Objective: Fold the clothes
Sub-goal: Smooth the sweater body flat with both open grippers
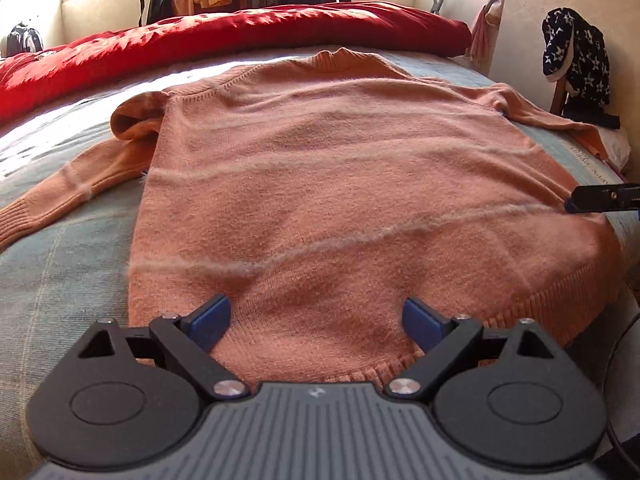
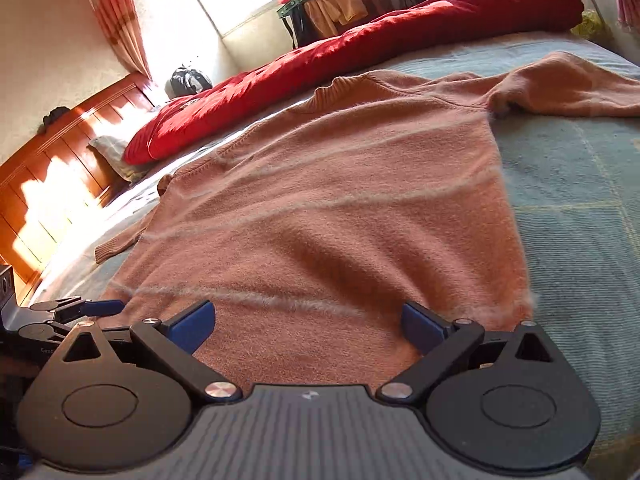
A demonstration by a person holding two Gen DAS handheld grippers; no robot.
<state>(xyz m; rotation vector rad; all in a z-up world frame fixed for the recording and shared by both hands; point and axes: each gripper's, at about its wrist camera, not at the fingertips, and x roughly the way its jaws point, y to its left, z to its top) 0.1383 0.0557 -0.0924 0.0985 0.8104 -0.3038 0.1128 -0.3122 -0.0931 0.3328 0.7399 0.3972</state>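
1. Looking along the left gripper: its two blue-padded fingers stand spread wide with nothing between them, poised just over the ribbed hem of the orange sweater. That sweater is a fuzzy knit crossed by thin pale stripes, lying flat on the bed sheet, a grey-blue woven cloth with faint checks. Its collar points away from the camera. One sleeve trails to the left with a bunched fold at the shoulder, while the other runs off toward the bed's right edge. A rumpled red quilt lies along the far side, well apart from the collar. The dark tip of the right gripper reaches in at the sweater's right side edge. A star-patterned dark garment hangs beyond the bed's right edge. Bare sheet lies open to the left of the body.

2. Looking along the right gripper: its jaws are likewise wide apart and empty, above the lower part of the sweater near its right side. The left gripper shows at the lower left, at the hem. A wooden headboard stands far left, the red quilt behind. Wide bare sheet stretches to the right.
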